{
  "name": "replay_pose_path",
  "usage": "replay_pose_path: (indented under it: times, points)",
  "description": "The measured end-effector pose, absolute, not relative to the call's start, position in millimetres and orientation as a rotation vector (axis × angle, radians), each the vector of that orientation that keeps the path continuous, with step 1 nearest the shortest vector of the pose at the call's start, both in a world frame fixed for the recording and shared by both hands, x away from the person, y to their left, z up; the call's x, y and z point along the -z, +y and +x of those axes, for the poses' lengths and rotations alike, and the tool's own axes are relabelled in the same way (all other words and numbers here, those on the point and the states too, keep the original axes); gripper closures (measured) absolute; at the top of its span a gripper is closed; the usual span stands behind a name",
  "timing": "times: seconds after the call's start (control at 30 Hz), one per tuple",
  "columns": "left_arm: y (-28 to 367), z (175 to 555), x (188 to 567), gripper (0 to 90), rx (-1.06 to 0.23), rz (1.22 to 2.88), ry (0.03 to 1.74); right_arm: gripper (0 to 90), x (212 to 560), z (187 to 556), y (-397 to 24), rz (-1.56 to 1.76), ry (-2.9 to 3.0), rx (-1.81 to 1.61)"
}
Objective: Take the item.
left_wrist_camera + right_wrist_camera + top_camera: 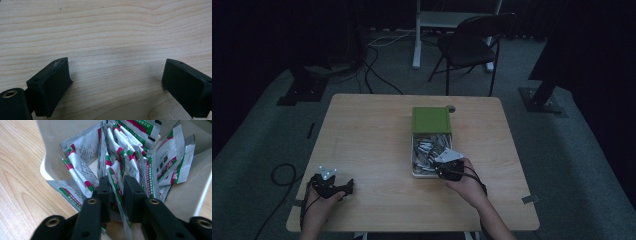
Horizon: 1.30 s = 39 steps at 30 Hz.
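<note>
Right gripper view puts you at the near end of the open box (pixel 190 195), with your right gripper (pixel 117 192) pinched narrow on one foil sachet (pixel 115 178) that stands on edge among the other sachets (pixel 160 162). The pads sit on either face of it, close to its upper edge, and nothing else looks caught between them, though the neighbours crowd in on both sides.

From the high view, that box (pixel 414 150) lies right of the table's middle, its green lid (pixel 431 120) slid toward the far end, and your right gripper (pixel 447 162) hangs over its near right corner. Your left gripper (pixel 332 185) rests at the near left of the table (pixel 367 135), well apart from the box; in the left gripper view its jaws stand wide with only bare wood between them.

Expect the sachet to be very light, thin and floppy, with a slick foil skin. A grip on the sealed top edge is likely the safest hold, since the seam is stiffer than the filled middle. Lift straight up and slowly; neighbouring packets may cling and ride along, and too hard a squeeze could crease or burst the pouch.
</note>
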<state>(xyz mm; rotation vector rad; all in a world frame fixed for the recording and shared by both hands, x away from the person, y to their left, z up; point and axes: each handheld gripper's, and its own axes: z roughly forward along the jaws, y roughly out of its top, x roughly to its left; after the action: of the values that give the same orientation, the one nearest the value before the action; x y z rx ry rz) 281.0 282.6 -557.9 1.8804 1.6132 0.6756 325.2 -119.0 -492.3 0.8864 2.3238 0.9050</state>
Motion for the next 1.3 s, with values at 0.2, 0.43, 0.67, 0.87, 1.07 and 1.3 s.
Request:
replay_pose_path:
  times: [0.2,0.43,0.67,0.87,1.07,1.3]
  points:
    - [283,281,558,8.7,-0.676,1.879,1.613,88.1,488,325,-123,0.911,2.283,-0.922]
    - [283,281,558,8.7,-0.676,1.88,1.613,88.4,474,321,-131,0.924,2.268,-0.991]
    - [282,281,558,8.7,-0.676,1.878,1.614,88.4,458,318,-137,0.933,2.235,-1.065]
    - [283,281,558,8.7,-0.676,1.881,1.613,88.5,443,313,-140,0.913,2.211,-1.119]
    - [283,281,558,8.7,-0.674,1.881,1.613,88.5,429,311,-144,0.909,2.183,-1.148]
    - [283,281,558,8.7,-0.675,1.881,1.614,88.5,415,312,-155,0.931,2.133,-1.187]
